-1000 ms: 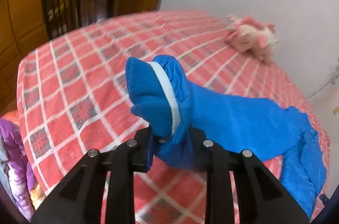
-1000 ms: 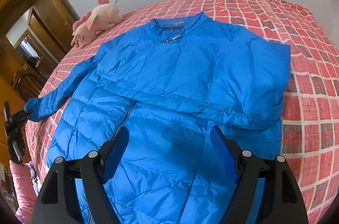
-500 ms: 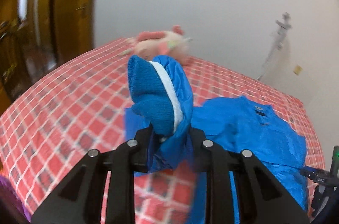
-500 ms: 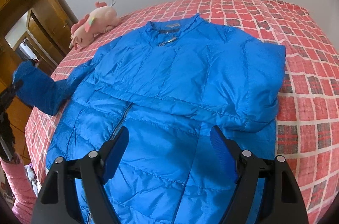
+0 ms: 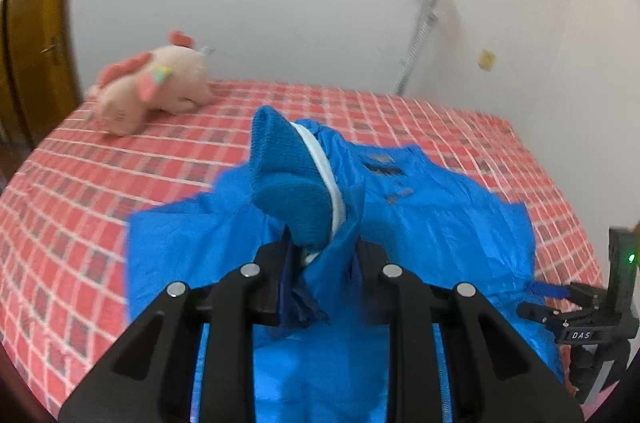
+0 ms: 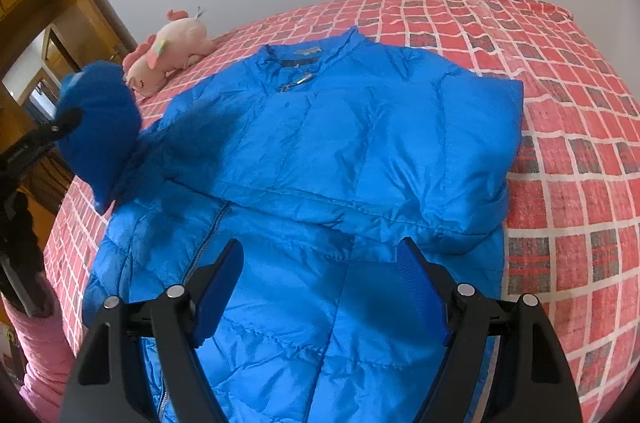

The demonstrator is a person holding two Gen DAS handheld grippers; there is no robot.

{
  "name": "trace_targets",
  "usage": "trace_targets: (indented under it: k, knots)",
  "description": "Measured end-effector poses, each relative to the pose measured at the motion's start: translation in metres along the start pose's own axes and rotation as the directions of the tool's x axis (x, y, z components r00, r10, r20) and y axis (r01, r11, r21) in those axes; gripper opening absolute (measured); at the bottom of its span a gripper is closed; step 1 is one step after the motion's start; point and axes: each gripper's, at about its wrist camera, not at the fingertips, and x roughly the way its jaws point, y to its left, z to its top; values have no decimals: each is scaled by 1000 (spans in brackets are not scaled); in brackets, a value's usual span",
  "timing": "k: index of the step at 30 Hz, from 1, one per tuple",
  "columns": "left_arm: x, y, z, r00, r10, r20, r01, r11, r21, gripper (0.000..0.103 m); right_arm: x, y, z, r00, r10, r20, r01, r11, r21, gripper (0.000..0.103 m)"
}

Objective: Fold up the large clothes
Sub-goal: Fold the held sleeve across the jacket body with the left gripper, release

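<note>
Left gripper [image 5: 320,255] clenched on jacket [image 6: 320,151] cuff [image 5: 288,183], raised at left; right gripper [image 6: 320,287] released, hovering over near hem.

Bed: a big bed [image 6: 568,127] with a red checked cover.
On the bed: a blue puffy jacket [image 6: 344,159] lies spread flat in the middle.
Also on the bed: a pink plush toy [image 6: 168,57] lies near the wall, beside the jacket's collar.
</note>
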Motion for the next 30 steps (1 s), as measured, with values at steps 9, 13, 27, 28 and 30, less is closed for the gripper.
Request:
trace_targets:
  k: [9,13,27,28,30]
  knots:
    - [78,-23,-25,983,-41,-179,49,998,39,25,10,-7,0,1000,-12,-18,12,1000,14,79]
    - [90,-21,-34,968,-97,-233,109,993,40,36,18,-11,0,999,-23,-37,24,999,23,79]
    - [90,38,-48,964,-20,-265,16,1000,-15,59,31,-15,-2,997,-41,-60,43,998,38,79]
    - [100,41,-53,961,-15,-278,11,1000,-17,60,31,-15,-2,997,-43,-60,45,998,37,79]
    - [102,39,-57,964,14,-264,-8,1000,23,60,29,-14,-1,997,-55,-54,57,998,37,79]
